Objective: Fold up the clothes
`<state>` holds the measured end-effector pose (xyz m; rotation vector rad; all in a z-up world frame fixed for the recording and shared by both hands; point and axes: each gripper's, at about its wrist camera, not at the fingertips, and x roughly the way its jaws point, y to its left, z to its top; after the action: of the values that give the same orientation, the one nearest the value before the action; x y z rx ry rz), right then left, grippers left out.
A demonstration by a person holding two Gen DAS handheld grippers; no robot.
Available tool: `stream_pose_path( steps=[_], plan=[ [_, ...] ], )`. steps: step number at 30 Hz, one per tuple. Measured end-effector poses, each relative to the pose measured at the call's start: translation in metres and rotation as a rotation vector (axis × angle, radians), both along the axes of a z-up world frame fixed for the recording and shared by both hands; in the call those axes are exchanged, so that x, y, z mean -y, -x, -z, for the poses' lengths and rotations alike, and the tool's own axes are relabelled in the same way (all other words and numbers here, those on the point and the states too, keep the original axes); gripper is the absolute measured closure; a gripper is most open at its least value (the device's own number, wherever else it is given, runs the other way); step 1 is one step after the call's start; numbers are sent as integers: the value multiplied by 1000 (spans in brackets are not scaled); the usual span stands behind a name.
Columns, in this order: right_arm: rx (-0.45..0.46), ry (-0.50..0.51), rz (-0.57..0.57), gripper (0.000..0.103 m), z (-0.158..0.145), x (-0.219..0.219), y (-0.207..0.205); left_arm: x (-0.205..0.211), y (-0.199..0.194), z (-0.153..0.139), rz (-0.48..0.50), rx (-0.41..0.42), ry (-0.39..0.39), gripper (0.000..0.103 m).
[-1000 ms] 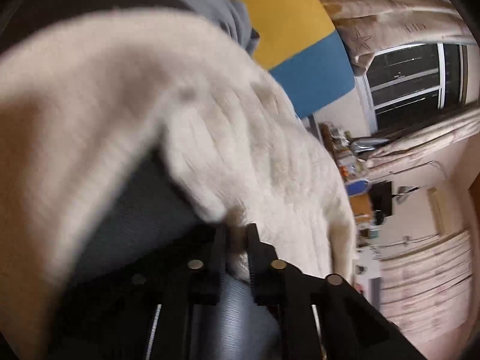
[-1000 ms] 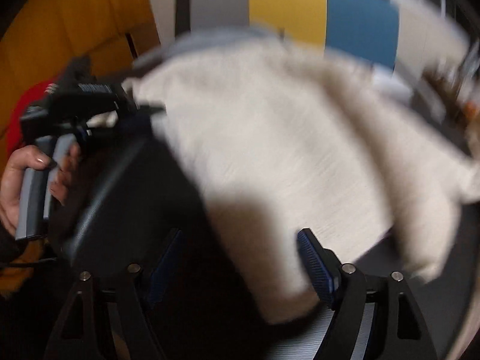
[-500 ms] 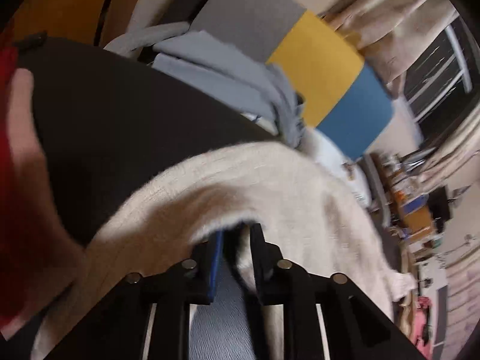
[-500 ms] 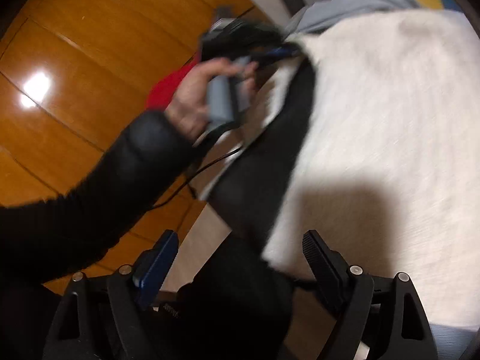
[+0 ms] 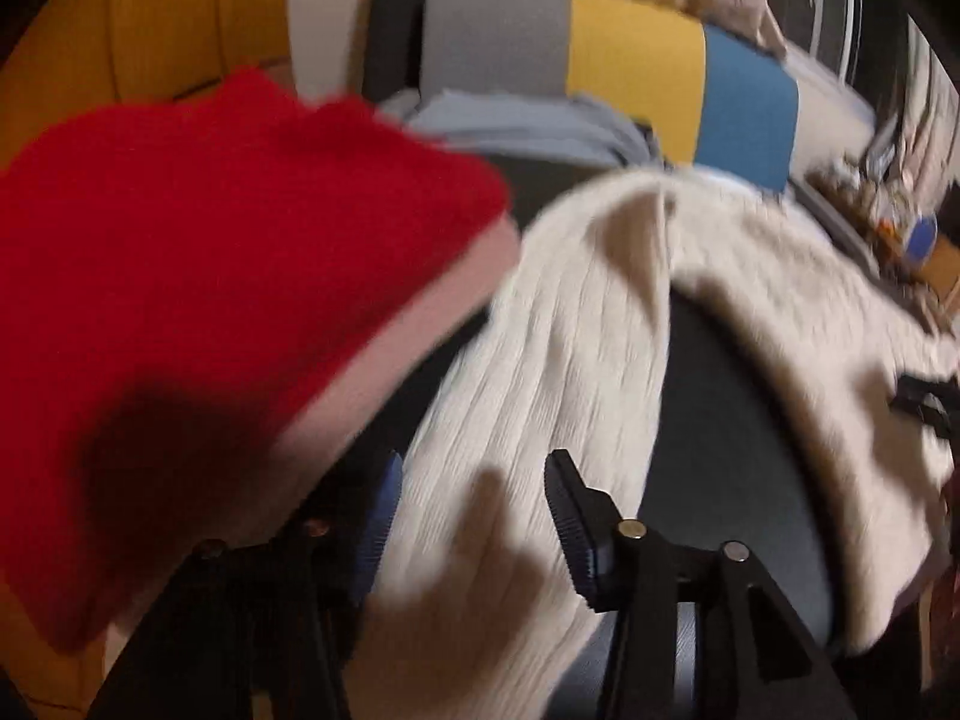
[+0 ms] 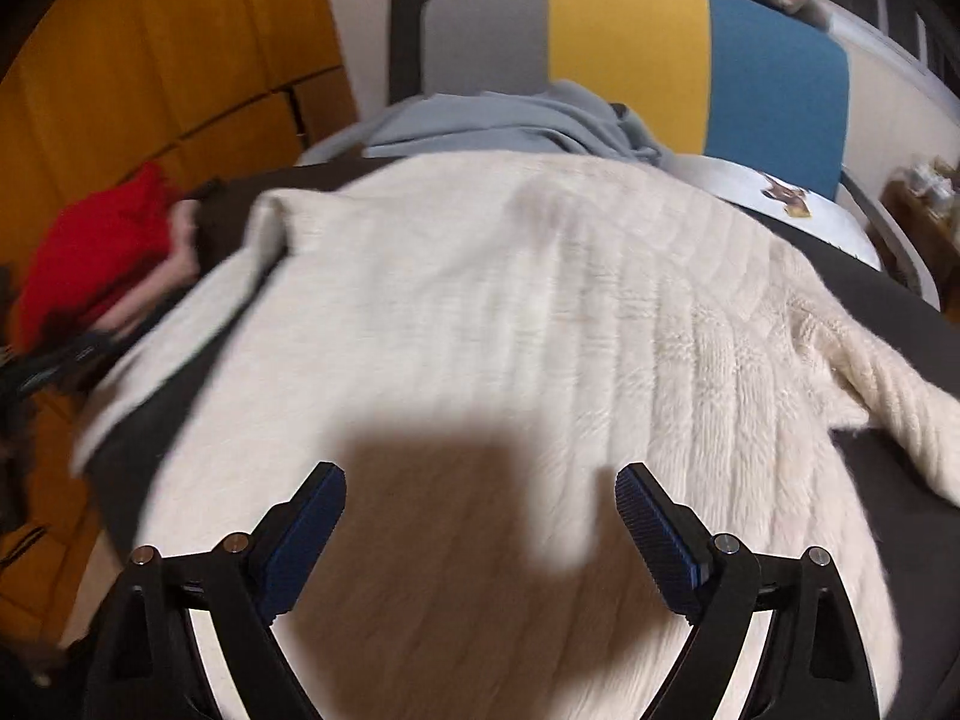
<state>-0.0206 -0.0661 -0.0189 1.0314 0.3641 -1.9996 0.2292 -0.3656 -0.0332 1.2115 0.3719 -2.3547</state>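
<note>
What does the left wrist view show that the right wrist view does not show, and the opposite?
Only the left wrist view shows the open left gripper over a cream sleeve beside bare dark grey surface. Only the right wrist view shows the open right gripper above the sweater's broad body, and its far sleeve. Both show the cream ribbed knit sweater, the folded red garment, and the light blue cloth.
</note>
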Motion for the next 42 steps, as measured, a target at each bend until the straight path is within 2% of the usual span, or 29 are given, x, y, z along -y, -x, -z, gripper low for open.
stream_pose_path(
  steps=[1,3,5,7,9,10,11,12,13,16,20,24,27,29,30,31,33,35,39,42],
  plan=[
    [16,1,16,10,8,6,9,1,0,5,7,29,-1,44],
    [16,24,21,7,14,11,16,0,5,15,13,65,1,44],
    [17,51,3,1,12,10,13,-1,13,19,22,33,-43,38],
    [31,80,0,1,13,6,15,-5,27,23,21,-12,-75,21],
    [55,111,-3,0,13,4,18,-14,44,29,30,-17,-47,18],
    [66,125,-4,0,12,2,19,-20,53,29,42,-7,-12,27],
    [73,136,-4,0,12,1,20,-22,61,25,49,-10,-9,43],
    [76,145,-4,0,13,0,20,-21,68,19,52,-19,-19,94],
    [77,150,-4,0,13,0,20,-21,76,13,55,-29,-30,92],
    [77,151,-5,0,14,-1,22,-7,89,-28,26,-152,-25,92],
    [81,156,-8,0,14,-3,23,28,106,-104,-39,-297,57,92],
    [82,146,-4,0,15,0,22,76,127,-153,-146,-274,211,92],
    [77,127,1,0,16,5,19,115,144,-160,-240,-163,311,91],
    [74,115,5,0,16,9,17,143,152,-155,-335,-74,323,86],
    [72,108,6,0,16,11,16,154,155,-152,-391,-50,316,77],
    [71,102,8,0,16,13,15,162,155,-152,-438,-51,305,76],
    [78,103,14,0,16,16,12,158,145,-158,-502,-120,310,72],
    [80,104,24,0,16,23,5,125,137,-158,-439,-213,288,68],
    [70,79,73,0,15,38,-9,26,151,-126,-109,-290,124,66],
    [128,141,87,0,13,45,-19,-51,162,-81,101,-258,-8,66]
  ],
)
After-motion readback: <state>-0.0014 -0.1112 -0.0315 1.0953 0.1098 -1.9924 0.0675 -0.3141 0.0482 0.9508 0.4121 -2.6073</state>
